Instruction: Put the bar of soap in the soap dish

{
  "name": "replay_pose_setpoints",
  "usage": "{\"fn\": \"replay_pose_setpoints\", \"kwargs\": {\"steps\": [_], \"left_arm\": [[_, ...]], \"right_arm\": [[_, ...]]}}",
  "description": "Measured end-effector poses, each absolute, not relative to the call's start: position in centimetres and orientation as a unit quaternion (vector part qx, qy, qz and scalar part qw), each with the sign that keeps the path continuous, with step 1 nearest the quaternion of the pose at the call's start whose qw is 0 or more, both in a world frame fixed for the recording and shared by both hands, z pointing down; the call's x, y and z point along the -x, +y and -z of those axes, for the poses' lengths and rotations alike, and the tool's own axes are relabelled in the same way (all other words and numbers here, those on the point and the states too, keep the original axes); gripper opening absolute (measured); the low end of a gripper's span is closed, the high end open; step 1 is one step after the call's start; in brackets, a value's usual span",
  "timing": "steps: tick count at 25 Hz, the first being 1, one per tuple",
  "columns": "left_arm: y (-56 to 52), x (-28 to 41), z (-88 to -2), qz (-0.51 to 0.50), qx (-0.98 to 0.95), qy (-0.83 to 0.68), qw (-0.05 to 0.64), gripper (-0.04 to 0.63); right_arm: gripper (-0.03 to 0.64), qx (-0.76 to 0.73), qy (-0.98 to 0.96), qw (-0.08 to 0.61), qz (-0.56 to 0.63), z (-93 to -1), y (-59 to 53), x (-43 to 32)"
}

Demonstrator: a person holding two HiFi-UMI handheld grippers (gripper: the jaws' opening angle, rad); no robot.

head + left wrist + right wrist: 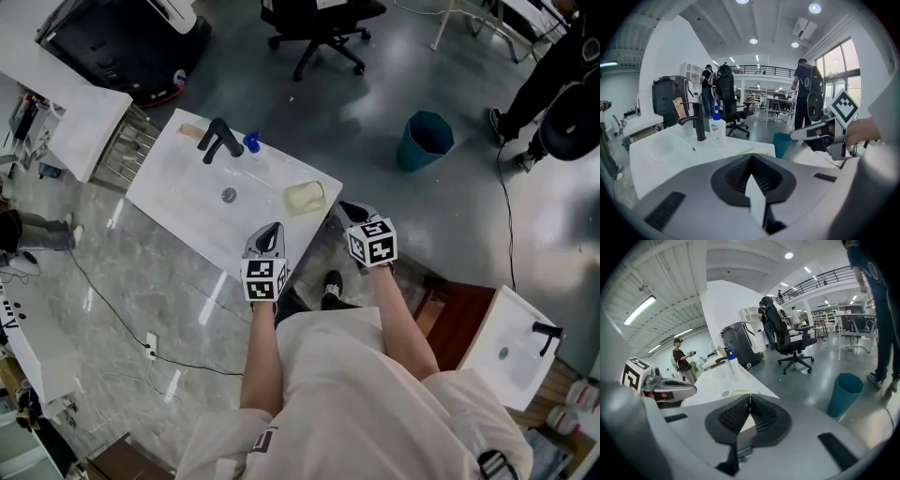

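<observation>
A pale yellow soap dish (305, 197) sits near the right front corner of the white sink counter (178, 178). It seems to hold a bar of soap, though I cannot tell the two apart. My left gripper (273, 231) hovers at the counter's front edge, just left of the dish, jaws shut and empty. My right gripper (348, 212) is off the counter's right corner, beside the dish, also shut with nothing in it. In the left gripper view the closed tips (750, 156) hide most of the dish, and the right gripper (812, 132) shows alongside.
A black faucet (220, 139) and a blue-capped soap bottle (251, 142) stand at the back of the basin, with the drain (229, 195) in the middle. A teal bin (427, 139) and an office chair (319, 23) stand on the floor beyond. People stand further off.
</observation>
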State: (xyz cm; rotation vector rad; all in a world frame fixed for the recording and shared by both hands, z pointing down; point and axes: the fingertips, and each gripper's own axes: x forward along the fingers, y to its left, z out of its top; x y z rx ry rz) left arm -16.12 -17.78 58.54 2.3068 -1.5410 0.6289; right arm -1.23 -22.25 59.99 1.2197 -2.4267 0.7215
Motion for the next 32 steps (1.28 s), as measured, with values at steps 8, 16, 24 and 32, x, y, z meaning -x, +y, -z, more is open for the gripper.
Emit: {"fn": "replay_pose_setpoints", "kwargs": {"steps": [8, 16, 24, 32], "left_arm": [[-17.99, 15.77, -58.25, -0.209, -0.809, -0.529, 0.148, 0.005], [-17.97, 15.42, -58.17, -0.198, -0.814, -0.524, 0.153, 0.005], [-17.86, 15.83, -58.44, -0.206, -0.808, -0.530, 0.153, 0.005], [-17.65, 16.32, -58.80, -0.208, -0.802, -0.537, 0.158, 0.005]], "right_arm": [[0.005, -0.423, -0.854, 0.163, -0.255, -59.98, -22.24, 1.37], [0.005, -0.426, -0.853, 0.162, -0.255, -59.87, -22.18, 1.27], [0.005, -0.434, -0.850, 0.163, -0.250, -59.89, -22.26, 1.06], [0.005, -0.434, -0.851, 0.165, -0.246, -59.79, -22.31, 1.29]]}}
